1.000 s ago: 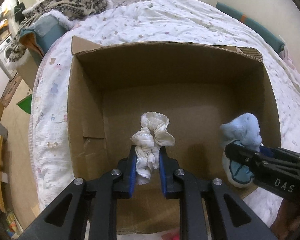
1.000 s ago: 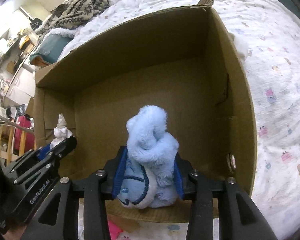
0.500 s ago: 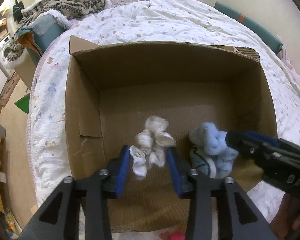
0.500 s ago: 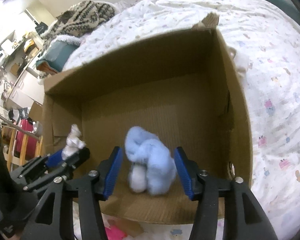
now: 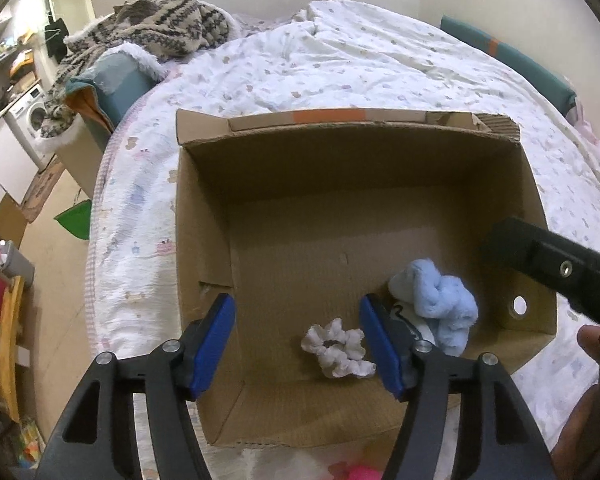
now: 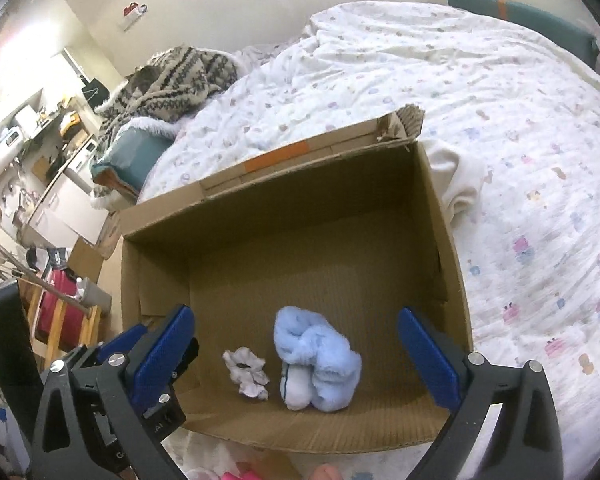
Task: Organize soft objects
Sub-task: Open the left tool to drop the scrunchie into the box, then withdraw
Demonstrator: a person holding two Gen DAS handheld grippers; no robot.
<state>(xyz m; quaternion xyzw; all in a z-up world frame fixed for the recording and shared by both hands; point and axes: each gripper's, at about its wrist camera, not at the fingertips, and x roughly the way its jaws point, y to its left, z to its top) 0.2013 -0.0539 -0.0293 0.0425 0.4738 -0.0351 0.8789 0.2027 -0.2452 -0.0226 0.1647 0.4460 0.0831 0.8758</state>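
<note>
An open cardboard box (image 5: 204, 216) (image 6: 452, 280) sits on the bed. On its floor near the front lie a white scrunchie (image 5: 338, 347) (image 6: 247, 371) and, right beside it, a fluffy light-blue sock bundle (image 5: 440, 305) (image 6: 314, 364). My left gripper (image 5: 300, 346) is open and empty above the box's front edge, over the scrunchie. My right gripper (image 6: 296, 354) is open and empty, over the blue bundle. The left gripper shows at the left edge of the right wrist view (image 6: 148, 364).
The bed's patterned white quilt (image 5: 360, 64) surrounds the box. A folded cream cloth (image 6: 456, 184) lies against the box's right wall. A patterned knit blanket (image 5: 152, 24) lies at the bed's far left. Pink items (image 5: 356, 470) lie in front of the box.
Both grippers opened and let go: the scrunchie and the blue sock bundle dropped to the box floor. Both grippers pulled back and up from the box.
</note>
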